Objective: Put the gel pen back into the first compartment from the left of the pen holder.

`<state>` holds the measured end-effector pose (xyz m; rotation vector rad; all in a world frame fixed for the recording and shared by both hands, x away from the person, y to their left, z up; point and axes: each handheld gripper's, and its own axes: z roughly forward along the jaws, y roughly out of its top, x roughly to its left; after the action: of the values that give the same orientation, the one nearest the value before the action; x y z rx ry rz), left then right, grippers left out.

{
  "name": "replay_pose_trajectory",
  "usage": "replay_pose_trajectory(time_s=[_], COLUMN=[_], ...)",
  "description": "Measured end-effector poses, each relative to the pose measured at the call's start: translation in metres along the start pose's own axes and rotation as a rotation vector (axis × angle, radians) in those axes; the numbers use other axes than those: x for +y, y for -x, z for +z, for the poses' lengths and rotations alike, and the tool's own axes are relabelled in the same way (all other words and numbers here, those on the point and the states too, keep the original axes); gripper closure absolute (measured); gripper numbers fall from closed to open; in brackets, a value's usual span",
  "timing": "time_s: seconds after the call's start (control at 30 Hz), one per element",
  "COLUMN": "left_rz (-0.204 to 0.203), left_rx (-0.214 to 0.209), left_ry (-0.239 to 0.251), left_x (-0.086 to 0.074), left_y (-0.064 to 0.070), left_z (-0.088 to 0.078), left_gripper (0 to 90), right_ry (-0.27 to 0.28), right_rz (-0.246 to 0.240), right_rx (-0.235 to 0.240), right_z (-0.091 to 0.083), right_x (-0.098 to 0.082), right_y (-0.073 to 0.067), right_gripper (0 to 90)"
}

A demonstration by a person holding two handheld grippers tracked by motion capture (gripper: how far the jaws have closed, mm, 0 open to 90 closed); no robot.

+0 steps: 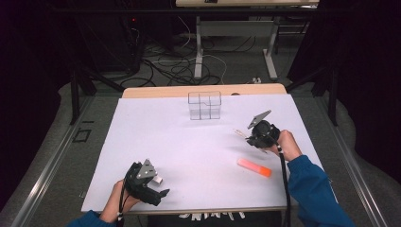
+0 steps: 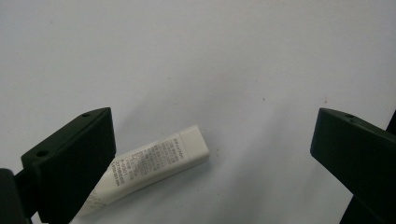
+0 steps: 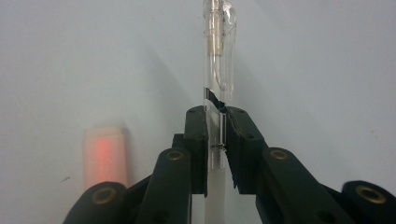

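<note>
My right gripper [image 3: 215,116] is shut on a clear plastic pen [image 3: 218,56], which sticks out past the jaw tips; in the high view that gripper [image 1: 249,136] is held over the right side of the white table [image 1: 198,142], with the pen's tip [image 1: 239,133] poking out to its left. An orange highlighter [image 1: 254,167] lies on the table just in front of it, glowing pink-orange [image 3: 104,156] in the right gripper view. My left gripper [image 1: 161,188] rests open at the front left, beside a small white tube [image 2: 149,165] lying near its left jaw.
A clear plastic organiser with compartments [image 1: 204,105] stands at the back middle of the table. Beyond the table's wooden far edge [image 1: 203,90] lie cables and desk legs on the floor.
</note>
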<state>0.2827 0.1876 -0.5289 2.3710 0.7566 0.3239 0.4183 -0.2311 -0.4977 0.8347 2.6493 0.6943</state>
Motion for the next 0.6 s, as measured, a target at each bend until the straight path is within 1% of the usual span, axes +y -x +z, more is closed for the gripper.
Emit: replay_pose_trajectory(time_s=[0.03,0.07,0.1,0.13,0.17,0.2,0.23,0.3,0.37,0.4,0.47,0.5,0.53,0.57,0.6], left_rz=[0.000,-0.001,-0.002,-0.002,-0.004,-0.003,-0.001,0.000,-0.003,-0.003,-0.003,-0.004,-0.004,-0.003,-0.002], left_rx=[0.000,0.000,0.000,0.001,0.009,0.002,0.005,0.005,0.000,0.000,0.000,-0.001,-0.001,0.002,0.001], left_ry=[0.000,0.001,0.002,0.002,0.014,0.003,0.005,0.005,0.003,0.002,0.003,0.003,0.003,0.004,0.003], left_x=[-0.0001,-0.0002,-0.0003,-0.0004,-0.0009,-0.0005,-0.0007,-0.0007,-0.0006,-0.0005,-0.0006,-0.0005,-0.0005,-0.0005,-0.0006], left_y=[0.0000,-0.0001,-0.0002,-0.0003,0.0002,-0.0002,-0.0002,-0.0002,-0.0004,-0.0005,-0.0004,-0.0004,-0.0004,-0.0004,-0.0004], left_z=[0.0000,0.0000,-0.0001,-0.0002,0.0007,-0.0001,0.0001,0.0001,0.0000,0.0000,0.0000,0.0000,0.0000,0.0001,0.0002], left_gripper=[0.2,0.2,0.3,0.2,0.2,0.2,0.2,0.2,0.2,0.2,0.2,0.2,0.3,0.2,0.2], right_ry=[0.012,0.072,0.037,0.054,0.066,0.072,0.072,0.078,0.097,0.104,0.120,0.129,0.139,0.149,0.158], right_rz=[0.002,0.019,0.028,0.034,0.045,0.049,0.062,0.068,0.078,0.087,0.087,0.104,0.108,0.114,0.113], right_rx=[0.006,0.004,0.013,0.010,0.005,0.006,0.012,0.015,0.015,0.004,0.000,-0.005,-0.002,-0.016,-0.014], right_z=[-0.0005,0.0015,-0.0025,-0.0030,-0.0037,-0.0042,-0.0051,-0.0048,-0.0039,-0.0036,-0.0033,-0.0020,-0.0017,-0.0012,-0.0009], right_x=[0.0001,-0.0009,0.0006,0.0009,0.0011,0.0014,0.0017,0.0023,0.0022,0.0024,0.0025,0.0030,0.0030,0.0033,0.0035], right_y=[-0.0004,-0.0012,-0.0013,-0.0016,-0.0023,-0.0026,-0.0036,-0.0041,-0.0043,-0.0048,-0.0047,-0.0052,-0.0053,-0.0057,-0.0057], right_gripper=[79.2,79.2,79.2,79.1,79.1,79.1,79.1,79.1,79.1,79.1,79.1,79.1,79.2,79.1,79.1])
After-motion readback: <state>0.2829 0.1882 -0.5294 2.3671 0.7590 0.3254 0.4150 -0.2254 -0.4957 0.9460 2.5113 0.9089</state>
